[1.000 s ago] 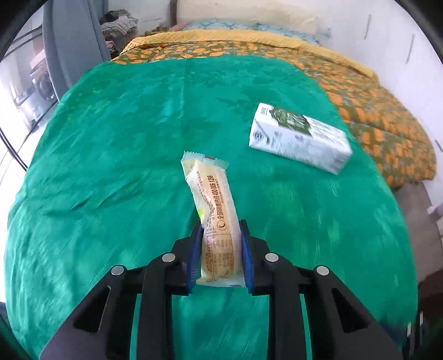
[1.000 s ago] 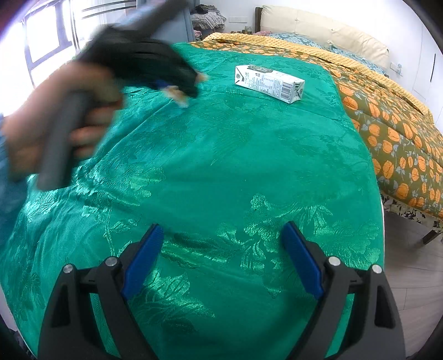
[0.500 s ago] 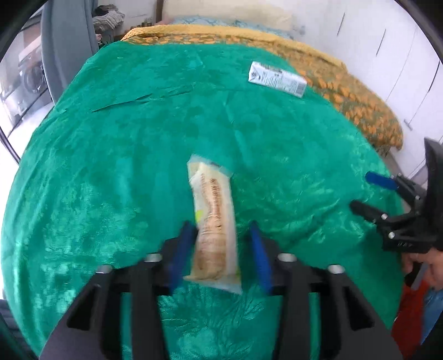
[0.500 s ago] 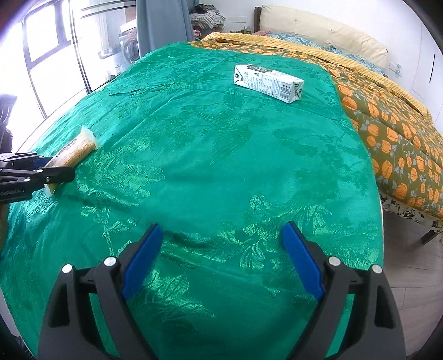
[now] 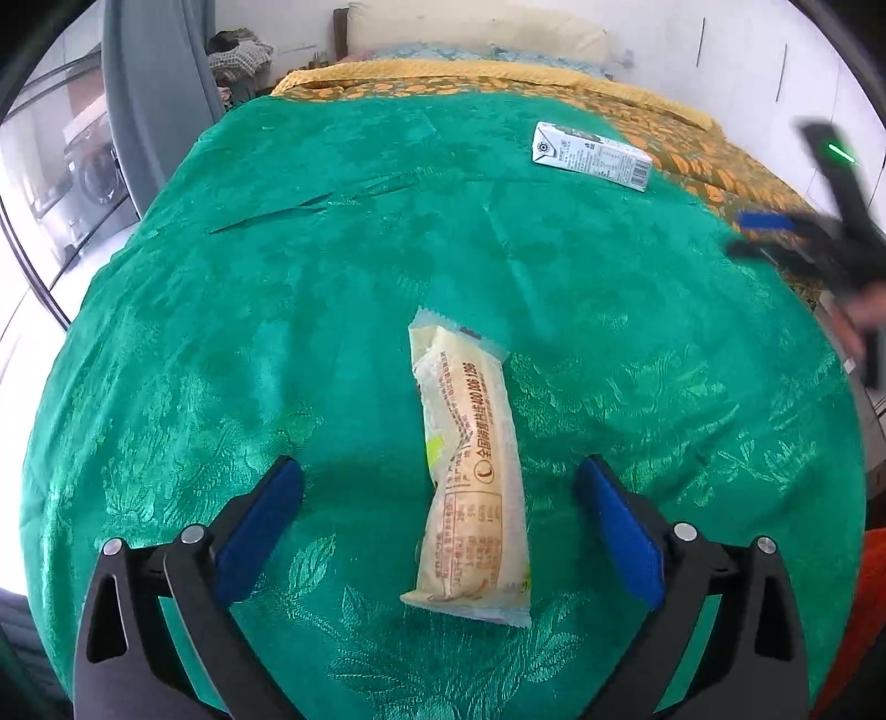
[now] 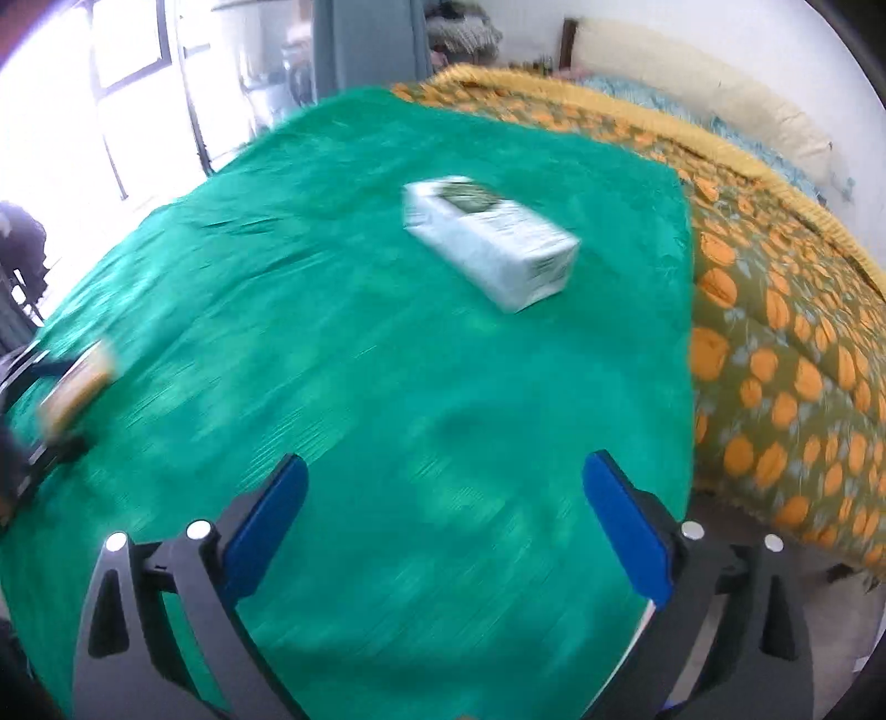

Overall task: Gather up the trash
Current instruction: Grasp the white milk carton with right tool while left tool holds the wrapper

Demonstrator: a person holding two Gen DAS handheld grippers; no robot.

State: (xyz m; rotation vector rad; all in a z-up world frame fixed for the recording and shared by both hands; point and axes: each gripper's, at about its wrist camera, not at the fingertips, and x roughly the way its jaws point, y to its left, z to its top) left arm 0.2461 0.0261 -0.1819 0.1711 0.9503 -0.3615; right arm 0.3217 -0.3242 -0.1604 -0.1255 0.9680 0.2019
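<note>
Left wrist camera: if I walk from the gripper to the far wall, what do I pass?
left gripper → snack wrapper → bare green bedspread → milk carton → orange-patterned quilt → pillows

Your bed (image 5: 692, 133): green cover (image 5: 332, 277) spread over orange-patterned quilt (image 6: 786, 310). Snack wrapper (image 5: 470, 476) lies flat near you; white carton (image 5: 591, 157) on its side far right.

right view motion-blurred | carton (image 6: 490, 241) print unreadable | wrapper (image 6: 77, 387) smeared at left edge
</note>
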